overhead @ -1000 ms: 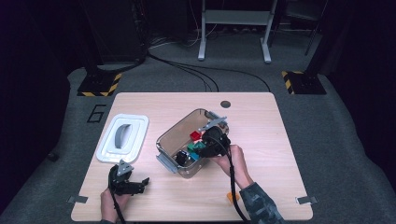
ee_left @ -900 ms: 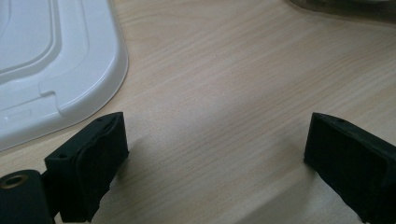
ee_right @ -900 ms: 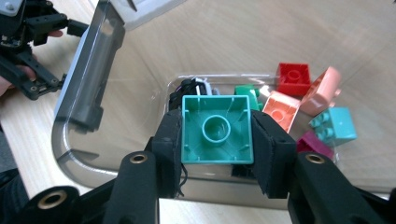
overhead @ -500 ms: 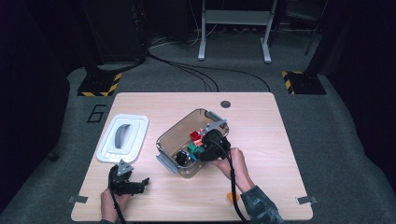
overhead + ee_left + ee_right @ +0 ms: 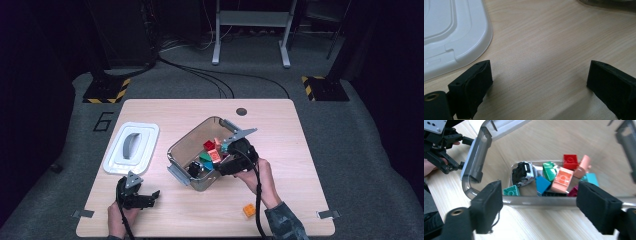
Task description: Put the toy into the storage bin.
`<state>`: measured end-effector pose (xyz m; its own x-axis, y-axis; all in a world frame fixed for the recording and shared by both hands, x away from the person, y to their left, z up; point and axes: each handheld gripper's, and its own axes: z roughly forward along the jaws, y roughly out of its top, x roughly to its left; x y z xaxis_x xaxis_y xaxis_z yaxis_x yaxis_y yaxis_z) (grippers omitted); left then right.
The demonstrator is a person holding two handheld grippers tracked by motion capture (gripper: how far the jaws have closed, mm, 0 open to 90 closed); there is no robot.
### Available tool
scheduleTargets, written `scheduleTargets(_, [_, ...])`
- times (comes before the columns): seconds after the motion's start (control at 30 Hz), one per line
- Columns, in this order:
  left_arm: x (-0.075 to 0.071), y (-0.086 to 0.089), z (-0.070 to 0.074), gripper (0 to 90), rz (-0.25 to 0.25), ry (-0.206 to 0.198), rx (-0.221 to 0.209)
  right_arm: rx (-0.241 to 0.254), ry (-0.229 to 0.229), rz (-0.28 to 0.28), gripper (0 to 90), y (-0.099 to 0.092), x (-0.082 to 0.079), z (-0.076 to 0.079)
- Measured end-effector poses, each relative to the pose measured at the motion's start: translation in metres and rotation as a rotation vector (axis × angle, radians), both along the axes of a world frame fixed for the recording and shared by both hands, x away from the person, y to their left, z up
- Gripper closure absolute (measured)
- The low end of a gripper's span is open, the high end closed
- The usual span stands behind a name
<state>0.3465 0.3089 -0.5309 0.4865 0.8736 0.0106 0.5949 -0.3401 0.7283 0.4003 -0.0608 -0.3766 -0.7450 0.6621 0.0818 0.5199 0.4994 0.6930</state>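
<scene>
Hovering at the near wall of the clear bin (image 5: 186, 141), the right gripper (image 5: 539, 202) has just been opening its jaws; they stand wide with nothing between them. Inside the bin lie a salmon block (image 5: 562, 179), a red block (image 5: 570, 161), green and blue blocks and a small toy car (image 5: 523, 173). An orange block (image 5: 248, 210) lies alone on the table (image 5: 300, 145) near the right forearm. The left gripper (image 5: 141, 196) rests open and empty, just beside the white lid (image 5: 131, 147).

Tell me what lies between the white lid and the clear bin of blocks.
Nothing: in the high view a bare strip of table separates the white lid from the clear bin.
</scene>
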Motion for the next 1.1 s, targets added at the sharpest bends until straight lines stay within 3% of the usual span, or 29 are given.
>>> scheduleTargets(0.23, [0.000, 0.000, 0.000, 5.9, 0.000, 0.000, 0.000, 0.017, -0.031, -0.032, 14.1, -0.025, -0.011, -0.001])
scheduleTargets(0.4, [0.000, 0.000, 0.000, 5.9, 0.000, 0.000, 0.001, 0.014, -0.022, -0.065, 12.6, -0.039, -0.021, -0.008])
scheduleTargets(0.53, [0.000, 0.000, 0.000, 5.9, 0.000, -0.002, -0.002, 0.009, -0.017, -0.066, 8.7, -0.050, -0.032, -0.023])
scheduleTargets(0.87, [0.000, 0.000, 0.000, 5.9, 0.002, -0.002, -0.004, -0.046, 0.103, -0.109, 3.4, -0.066, -0.058, -0.085])
scheduleTargets(1.1, [0.000, 0.000, 0.000, 5.9, 0.000, -0.002, -0.003, -0.066, 0.146, -0.124, 9.1, -0.067, -0.071, -0.109])
